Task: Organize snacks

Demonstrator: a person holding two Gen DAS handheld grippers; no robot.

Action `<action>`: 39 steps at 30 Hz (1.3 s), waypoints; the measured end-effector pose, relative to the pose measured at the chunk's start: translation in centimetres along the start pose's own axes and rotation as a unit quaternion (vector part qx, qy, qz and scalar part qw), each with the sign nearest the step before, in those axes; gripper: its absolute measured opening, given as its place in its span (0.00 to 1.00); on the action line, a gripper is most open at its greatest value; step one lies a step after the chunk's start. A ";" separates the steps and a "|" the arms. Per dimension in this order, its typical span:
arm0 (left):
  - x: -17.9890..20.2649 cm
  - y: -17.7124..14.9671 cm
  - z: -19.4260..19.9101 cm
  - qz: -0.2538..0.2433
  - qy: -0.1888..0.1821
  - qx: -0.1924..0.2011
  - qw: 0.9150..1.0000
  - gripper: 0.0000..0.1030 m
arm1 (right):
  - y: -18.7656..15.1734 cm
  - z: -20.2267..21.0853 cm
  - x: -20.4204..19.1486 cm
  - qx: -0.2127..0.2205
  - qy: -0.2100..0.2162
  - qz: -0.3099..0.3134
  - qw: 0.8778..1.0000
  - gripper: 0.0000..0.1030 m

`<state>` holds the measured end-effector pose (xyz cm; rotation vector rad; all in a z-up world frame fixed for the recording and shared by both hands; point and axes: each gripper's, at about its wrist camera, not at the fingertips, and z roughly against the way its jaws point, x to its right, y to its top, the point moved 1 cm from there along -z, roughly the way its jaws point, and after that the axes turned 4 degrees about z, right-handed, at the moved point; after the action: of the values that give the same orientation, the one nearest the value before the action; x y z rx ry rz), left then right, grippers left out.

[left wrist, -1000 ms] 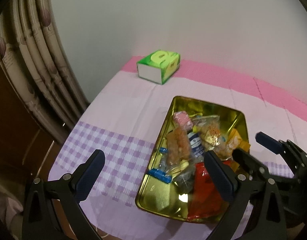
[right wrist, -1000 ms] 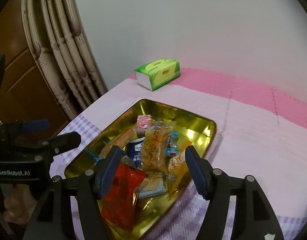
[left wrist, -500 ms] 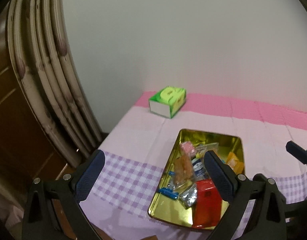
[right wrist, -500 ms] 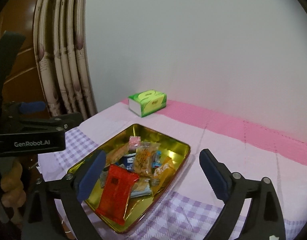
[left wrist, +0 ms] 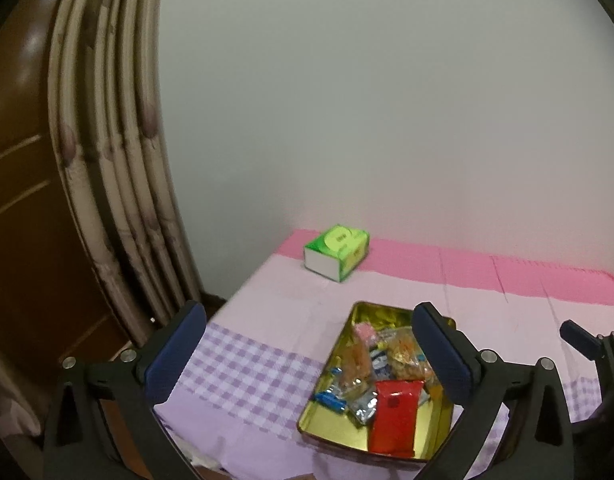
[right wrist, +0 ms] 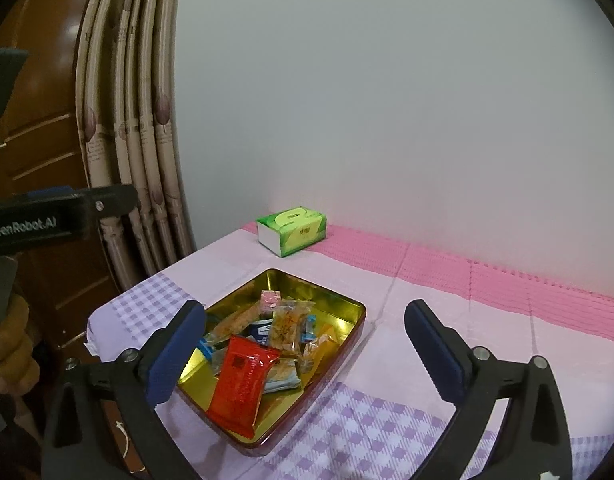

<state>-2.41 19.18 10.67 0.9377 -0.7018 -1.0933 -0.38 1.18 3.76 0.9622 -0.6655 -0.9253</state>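
Snacks (right wrist: 267, 344) in tin (right wrist: 349, 306) below both grippers. Right gripper (right wrist: 305, 350) fingers opening, nothing between; left gripper (left wrist: 307, 354) fingers spread, empty.

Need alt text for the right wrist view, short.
A gold tin tray of wrapped snacks, a red packet on top, sits on a pink and lilac tablecloth. The right tool hangs above it, jaws opening, nothing between them. A green tissue box stands near the wall.

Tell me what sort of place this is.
Probably a room in a home: a cloth-covered table against a plain wall, pleated curtains beside a wooden door, with a tissue box and snack tin.
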 end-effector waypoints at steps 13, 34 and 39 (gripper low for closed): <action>-0.6 0.4 3.6 0.011 -0.025 0.040 0.999 1.00 | 0.9 2.6 -1.5 0.030 -0.016 0.015 0.999 0.99; 0.1 -3.0 -0.1 0.005 -0.014 -0.027 1.000 1.00 | -0.4 2.3 -1.3 -0.003 -0.032 0.007 0.999 0.99; 0.2 -3.4 -0.5 0.001 -0.014 -0.034 0.999 1.00 | -0.5 2.1 -1.6 -0.007 -0.030 0.009 0.999 0.99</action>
<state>-3.36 18.52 7.43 0.8649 -0.6837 -1.1229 -2.98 1.66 4.09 0.9180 -0.7171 -0.9446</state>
